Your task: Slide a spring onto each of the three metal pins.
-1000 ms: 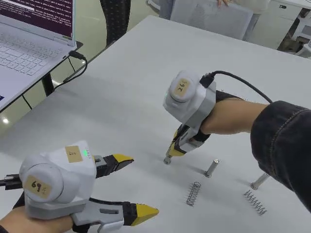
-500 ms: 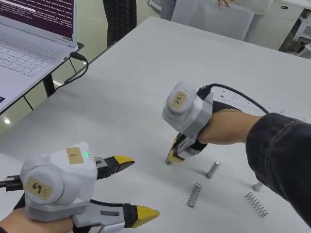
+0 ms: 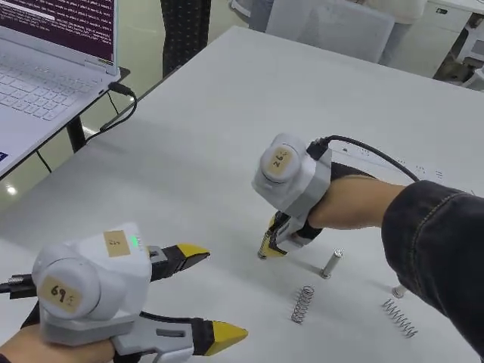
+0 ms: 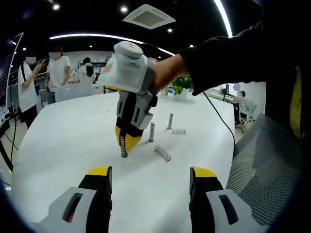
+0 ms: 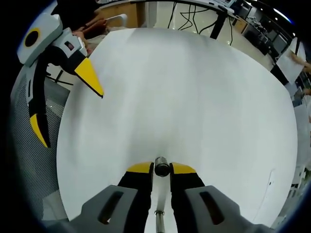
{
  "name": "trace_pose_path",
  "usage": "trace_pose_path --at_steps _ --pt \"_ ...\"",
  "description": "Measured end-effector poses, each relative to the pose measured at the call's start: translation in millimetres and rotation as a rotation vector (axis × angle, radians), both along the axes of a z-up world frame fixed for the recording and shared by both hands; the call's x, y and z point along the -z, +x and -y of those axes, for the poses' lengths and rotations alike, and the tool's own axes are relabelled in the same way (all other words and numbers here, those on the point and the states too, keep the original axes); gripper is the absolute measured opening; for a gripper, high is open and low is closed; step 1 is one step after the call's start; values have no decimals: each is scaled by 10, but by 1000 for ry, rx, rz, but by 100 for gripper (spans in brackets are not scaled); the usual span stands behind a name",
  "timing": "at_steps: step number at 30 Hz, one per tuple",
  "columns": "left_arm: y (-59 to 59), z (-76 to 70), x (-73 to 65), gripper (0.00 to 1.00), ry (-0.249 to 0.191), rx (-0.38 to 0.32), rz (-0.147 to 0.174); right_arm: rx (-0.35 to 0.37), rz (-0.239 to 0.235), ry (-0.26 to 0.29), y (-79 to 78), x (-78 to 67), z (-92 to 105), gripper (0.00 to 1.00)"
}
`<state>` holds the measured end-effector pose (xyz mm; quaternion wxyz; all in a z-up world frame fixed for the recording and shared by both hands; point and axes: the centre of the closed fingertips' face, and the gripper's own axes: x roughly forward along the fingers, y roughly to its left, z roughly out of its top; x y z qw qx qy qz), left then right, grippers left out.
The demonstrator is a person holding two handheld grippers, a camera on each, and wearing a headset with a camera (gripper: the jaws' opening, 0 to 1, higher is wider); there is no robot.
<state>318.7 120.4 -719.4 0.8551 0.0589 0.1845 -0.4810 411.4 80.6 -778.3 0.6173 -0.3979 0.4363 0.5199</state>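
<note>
My left tongs (image 3: 219, 291) hang released at the near left. My right tongs (image 3: 266, 249) are clenched on a spring (image 4: 124, 145) sleeved over the first pin (image 5: 162, 166). The pin stands free, so I judge a sideways shove could topple it. Rightward a second pin (image 3: 330, 263) stands beside a loose spring (image 3: 302, 302), with another spring (image 3: 398, 316) and the third pin (image 3: 398, 290) at my sleeve (image 3: 439, 242). The white table (image 3: 227, 113) looks slick. A laptop (image 3: 45, 68) sits left, and people (image 4: 58, 68) stand about the office.
</note>
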Motion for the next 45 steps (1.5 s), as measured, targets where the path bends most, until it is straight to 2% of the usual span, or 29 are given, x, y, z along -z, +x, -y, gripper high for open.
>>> trace_pose_path --at_steps 16,26,34,45 --pt "-25 23 14 59 11 17 -4 12 11 18 -53 -98 81 14" --pt "-45 35 -4 59 16 28 1 32 38 46 -110 -235 164 13" --pt "-61 72 -20 58 19 40 2 39 68 56 -246 -316 272 14" --pt "-91 88 -40 58 22 52 9 60 68 85 -493 -323 367 13"
